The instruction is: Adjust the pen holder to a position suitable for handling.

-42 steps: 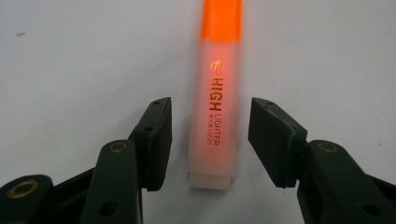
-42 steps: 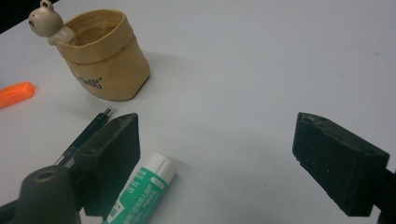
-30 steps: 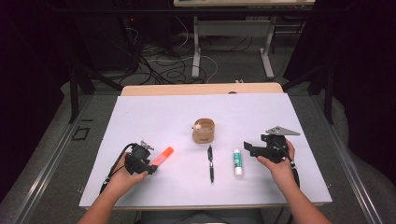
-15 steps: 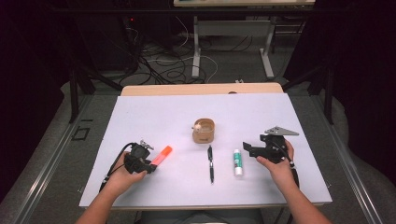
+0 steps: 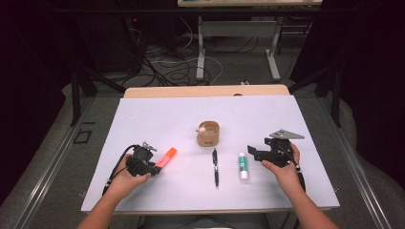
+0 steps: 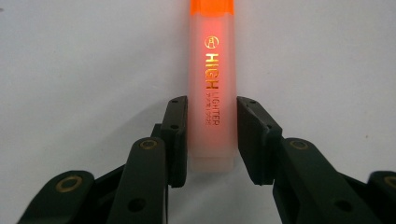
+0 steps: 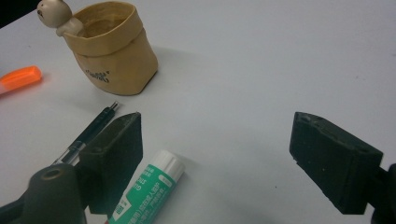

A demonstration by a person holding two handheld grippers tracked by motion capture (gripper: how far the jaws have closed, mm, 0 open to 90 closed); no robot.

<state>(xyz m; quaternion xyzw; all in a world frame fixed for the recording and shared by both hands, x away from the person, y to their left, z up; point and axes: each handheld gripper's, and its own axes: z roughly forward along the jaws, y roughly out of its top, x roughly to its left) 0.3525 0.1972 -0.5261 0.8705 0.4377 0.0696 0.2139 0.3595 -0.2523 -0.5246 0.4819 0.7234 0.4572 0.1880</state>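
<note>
Left gripper (image 6: 212,140): jaws have just been closing on the orange highlighter (image 6: 212,79) – pads now at both sides of its rear end, barrel running straight ahead, suited to a lengthwise lift. Right gripper (image 7: 233,158): wide open, empty – glue stick (image 7: 147,189) just beside one jaw.

The left gripper (image 5: 152,166) is held low over the white table (image 5: 143,119) near its front-left part, in a hand whose forearm enters from the bottom edge. Its jaws have just been closing and are set against both sides of the orange highlighter (image 6: 212,79). The right gripper (image 5: 251,152) is held over the table's front-right part, pointed leftward, its jaws spread wide with nothing gripped between them.
</note>
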